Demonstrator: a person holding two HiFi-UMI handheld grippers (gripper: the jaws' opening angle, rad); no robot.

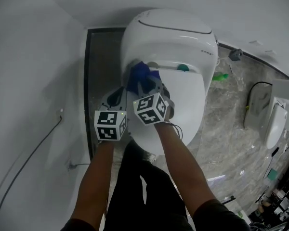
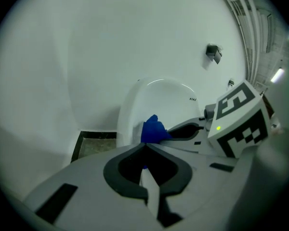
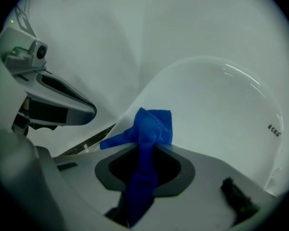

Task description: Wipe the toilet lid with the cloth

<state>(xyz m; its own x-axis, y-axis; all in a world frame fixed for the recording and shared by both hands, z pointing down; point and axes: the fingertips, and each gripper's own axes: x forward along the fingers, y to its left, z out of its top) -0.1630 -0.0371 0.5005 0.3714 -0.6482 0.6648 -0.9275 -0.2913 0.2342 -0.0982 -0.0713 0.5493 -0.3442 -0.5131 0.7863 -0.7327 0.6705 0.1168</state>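
Blue cloth clamped in right gripper; head view hides jaws.

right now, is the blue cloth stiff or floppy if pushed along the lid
Probably floppy: the cloth bunches and folds where the right claw is shut on it. Likely light, as one small pinch holds it. On the glossy toilet lid it may slide and bunch up.

I note the toilet lid bare to my right and front — room to pass. Left, only a narrow floor strip before the wall; rear housing blocks ahead.
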